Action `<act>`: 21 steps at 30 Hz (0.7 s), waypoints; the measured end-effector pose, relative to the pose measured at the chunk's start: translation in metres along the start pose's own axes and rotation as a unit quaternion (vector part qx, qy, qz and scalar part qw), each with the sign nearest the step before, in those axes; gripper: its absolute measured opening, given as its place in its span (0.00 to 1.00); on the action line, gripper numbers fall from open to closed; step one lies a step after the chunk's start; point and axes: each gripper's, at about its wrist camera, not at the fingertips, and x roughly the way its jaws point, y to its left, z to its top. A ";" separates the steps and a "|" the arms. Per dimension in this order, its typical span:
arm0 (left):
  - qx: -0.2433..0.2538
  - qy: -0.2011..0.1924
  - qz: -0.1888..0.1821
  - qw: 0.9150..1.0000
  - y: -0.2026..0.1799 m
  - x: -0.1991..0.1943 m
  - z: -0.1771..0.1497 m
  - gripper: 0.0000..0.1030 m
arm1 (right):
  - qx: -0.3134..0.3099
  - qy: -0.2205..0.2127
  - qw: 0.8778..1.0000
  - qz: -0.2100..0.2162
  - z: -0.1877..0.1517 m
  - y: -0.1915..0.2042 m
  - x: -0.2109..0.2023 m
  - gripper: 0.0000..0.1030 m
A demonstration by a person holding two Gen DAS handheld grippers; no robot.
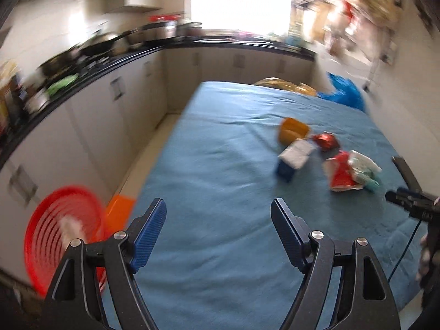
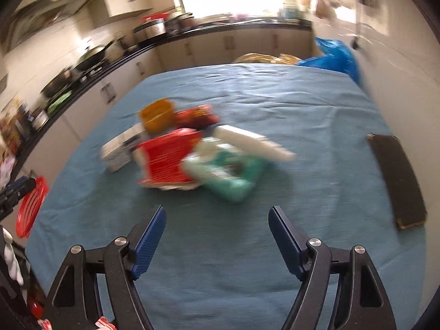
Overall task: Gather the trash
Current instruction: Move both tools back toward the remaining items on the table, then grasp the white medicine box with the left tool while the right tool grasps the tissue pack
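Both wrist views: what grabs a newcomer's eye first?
The cluster of trash in bright reds, orange and mint, heaped mid-table on the blue cloth. Next the red basket, low beside the table's left edge. Both the left gripper and right gripper are open and empty.

I can't read any words or numbers here. Both pictures are blurry. The white and blue box [image 1: 294, 158] in the middle right of the left wrist view has dark marks on its side, but they are too smeared for me to read. The red wrapper [image 2: 170, 155] and the green pack [image 2: 231, 173] in the middle of the right wrist view have print on them too, and it is just a blur.
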 end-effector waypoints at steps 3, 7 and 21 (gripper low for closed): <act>0.032 0.008 -0.025 0.999 -0.027 0.024 0.013 0.75 | 0.019 0.001 1.000 0.003 0.008 -0.028 0.000 0.81; 0.048 0.031 -0.056 0.997 -0.050 0.055 0.033 0.75 | 0.017 0.005 1.000 0.017 0.027 -0.048 0.011 0.81; 0.109 0.091 -0.098 0.985 -0.090 0.146 0.061 0.75 | -0.088 0.047 0.991 0.093 0.056 -0.010 0.074 0.81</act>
